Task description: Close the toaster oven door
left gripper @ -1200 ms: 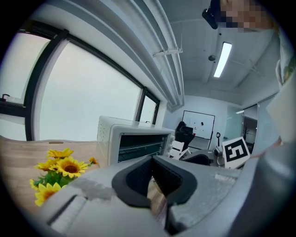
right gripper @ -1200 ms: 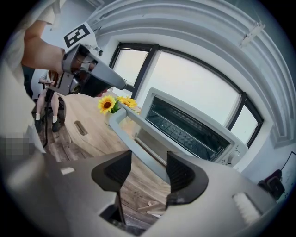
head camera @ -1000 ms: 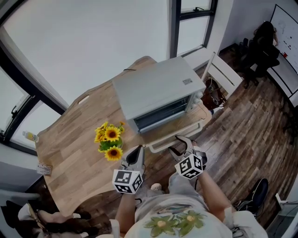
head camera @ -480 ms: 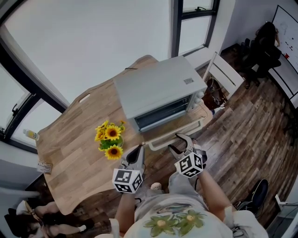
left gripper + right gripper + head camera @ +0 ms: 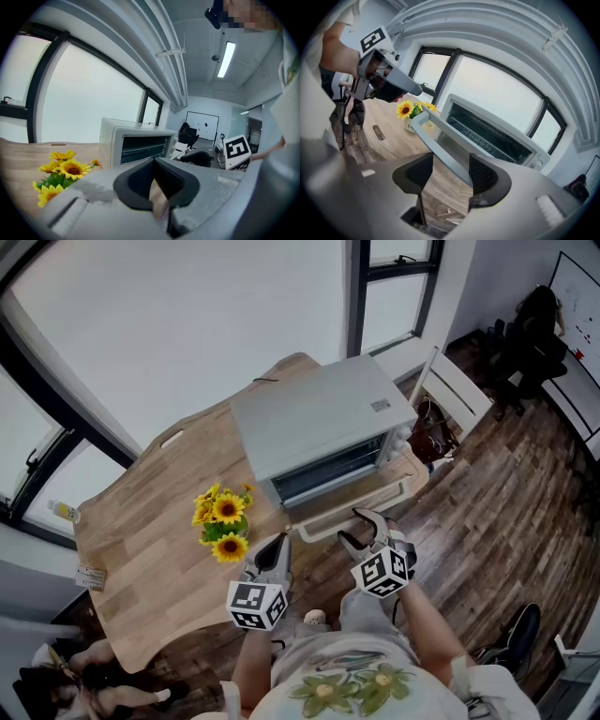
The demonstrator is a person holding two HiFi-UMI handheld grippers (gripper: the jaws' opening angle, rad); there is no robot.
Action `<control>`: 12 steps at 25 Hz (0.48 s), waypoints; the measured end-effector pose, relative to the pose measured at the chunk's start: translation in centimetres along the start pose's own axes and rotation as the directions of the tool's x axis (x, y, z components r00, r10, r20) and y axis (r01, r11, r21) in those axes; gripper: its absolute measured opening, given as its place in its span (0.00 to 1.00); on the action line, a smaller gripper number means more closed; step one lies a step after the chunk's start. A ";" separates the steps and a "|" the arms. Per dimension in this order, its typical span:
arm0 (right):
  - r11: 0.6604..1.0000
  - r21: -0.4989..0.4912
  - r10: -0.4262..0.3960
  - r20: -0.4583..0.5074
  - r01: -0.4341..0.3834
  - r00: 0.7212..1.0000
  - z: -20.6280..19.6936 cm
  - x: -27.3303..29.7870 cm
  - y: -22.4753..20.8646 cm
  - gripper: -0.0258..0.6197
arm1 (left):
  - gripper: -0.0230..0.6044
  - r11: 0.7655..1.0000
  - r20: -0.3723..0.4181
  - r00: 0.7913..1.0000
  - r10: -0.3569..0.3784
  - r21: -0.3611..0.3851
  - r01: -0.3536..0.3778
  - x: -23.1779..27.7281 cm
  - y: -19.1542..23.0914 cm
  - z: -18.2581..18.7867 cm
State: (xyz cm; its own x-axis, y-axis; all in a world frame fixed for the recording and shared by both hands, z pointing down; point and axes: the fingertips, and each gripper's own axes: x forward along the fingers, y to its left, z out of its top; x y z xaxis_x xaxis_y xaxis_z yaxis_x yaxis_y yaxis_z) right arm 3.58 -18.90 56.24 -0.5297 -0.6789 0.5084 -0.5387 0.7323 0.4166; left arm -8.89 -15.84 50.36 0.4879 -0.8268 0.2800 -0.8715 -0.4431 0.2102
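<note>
The white toaster oven (image 5: 323,418) stands on the wooden table (image 5: 141,521) with its door (image 5: 361,501) folded down toward me. Its pale handle bar (image 5: 319,529) runs along the door's near edge. My right gripper (image 5: 356,529) is at that edge and open. In the right gripper view the handle bar (image 5: 440,145) crosses the gap of the right gripper (image 5: 450,173), lying close to the right-hand pad and apart from the other. My left gripper (image 5: 277,542) hovers left of the door, shut and empty, near the sunflowers (image 5: 223,521).
The sunflower pot (image 5: 65,166) stands left of the oven (image 5: 140,145). A white chair (image 5: 450,385) is behind the table's right end. A person (image 5: 534,324) sits far off by a whiteboard. The table's near edge lies just below both grippers.
</note>
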 end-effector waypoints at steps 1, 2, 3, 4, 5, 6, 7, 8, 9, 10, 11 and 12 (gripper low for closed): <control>1.000 0.000 0.000 0.001 0.000 1.000 0.0 0.0 0.0 0.42 | 0.04 1.000 0.000 1.000 0.001 0.000 -0.001 0.0 0.0 0.0; 1.000 0.000 0.000 0.003 0.000 1.000 0.1 0.0 -0.1 0.42 | 0.04 1.000 0.000 1.000 0.001 0.000 -0.001 0.0 -0.1 0.0; 1.000 -0.001 0.000 0.005 0.000 1.000 0.1 0.0 -0.1 0.42 | 0.04 1.000 0.000 1.000 0.002 0.000 -0.002 0.0 -0.1 0.0; 1.000 -0.001 -0.001 0.007 0.001 1.000 0.2 0.0 -0.1 0.42 | 0.04 1.000 0.000 1.000 0.004 -0.001 -0.004 0.0 -0.1 0.0; 1.000 -0.002 -0.002 0.009 0.002 1.000 0.2 0.0 -0.2 0.42 | 0.04 1.000 0.000 1.000 0.005 -0.001 -0.005 0.0 -0.1 0.0; 1.000 -0.002 -0.003 0.011 0.003 1.000 0.3 0.0 -0.2 0.42 | 0.04 1.000 0.000 1.000 0.006 -0.002 -0.006 0.0 -0.1 0.0; 1.000 -0.003 -0.003 0.014 0.003 1.000 0.4 0.0 -0.3 0.42 | 0.04 1.000 -0.001 1.000 0.007 -0.002 -0.007 -0.1 -0.1 0.0; 1.000 -0.004 -0.003 0.016 0.003 1.000 0.5 0.1 -0.3 0.42 | 0.04 1.000 -0.001 1.000 0.007 -0.002 -0.007 -0.1 -0.1 -0.1; 1.000 -0.004 -0.003 0.017 0.003 1.000 0.5 0.1 -0.3 0.42 | 0.04 1.000 -0.002 1.000 0.008 -0.002 -0.008 -0.1 -0.1 -0.1; 1.000 -0.005 -0.003 0.019 0.003 1.000 0.5 0.1 -0.4 0.42 | 0.04 1.000 -0.002 1.000 0.009 -0.003 -0.009 -0.1 -0.1 -0.1; 1.000 -0.005 -0.002 0.021 0.002 1.000 0.6 0.1 -0.4 0.42 | 0.04 1.000 -0.002 1.000 0.010 -0.003 -0.010 0.0 -0.1 -0.1; 1.000 -0.005 -0.002 0.023 0.003 1.000 0.6 0.1 -0.4 0.42 | 0.04 1.000 -0.001 1.000 0.011 -0.003 -0.011 0.0 -0.1 -0.1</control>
State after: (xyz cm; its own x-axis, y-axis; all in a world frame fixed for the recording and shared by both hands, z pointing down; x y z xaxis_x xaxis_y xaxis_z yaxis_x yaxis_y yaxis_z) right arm 3.38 -19.30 55.70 -0.5434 -0.6818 0.4897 -0.5365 0.7308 0.4220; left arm -8.77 -15.70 50.46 0.4784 -0.8311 0.2836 -0.8766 -0.4329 0.2101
